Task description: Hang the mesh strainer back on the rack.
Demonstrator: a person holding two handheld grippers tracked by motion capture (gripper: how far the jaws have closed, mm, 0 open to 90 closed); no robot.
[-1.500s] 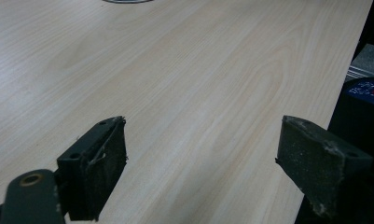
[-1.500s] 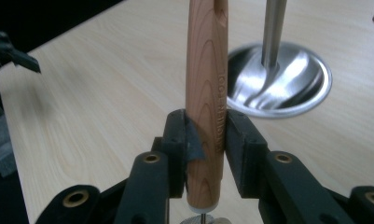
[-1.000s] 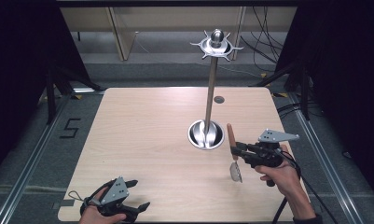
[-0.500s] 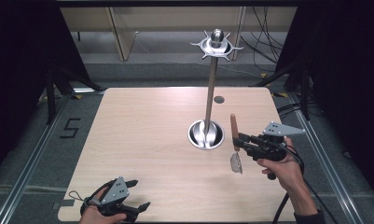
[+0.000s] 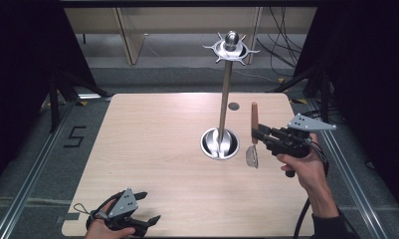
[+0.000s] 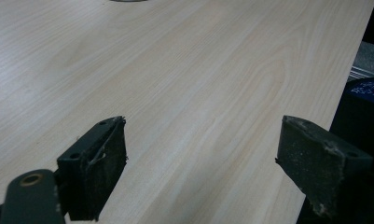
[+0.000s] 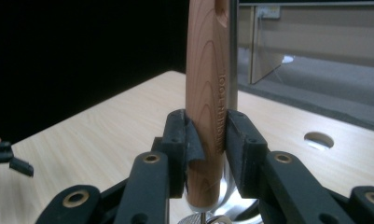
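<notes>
The right gripper (image 5: 258, 133) has its jaws closed on the wooden handle of a utensil (image 5: 254, 135), clamped about midway along it. The utensil stands upright, its long axis vertical, handle end up and metal head down, hanging just clear of the desk (image 5: 152, 149) near the right edge, just beside the round base of the stand (image 5: 221, 143). Compared with a second ago, the utensil and right gripper sit higher, and the head, which was low against the desk, now hangs above it. The left gripper (image 5: 146, 208) rests at the near edge toward the left corner, jaws open and empty, unmoved. There is one utensil, one stand and two grippers.
</notes>
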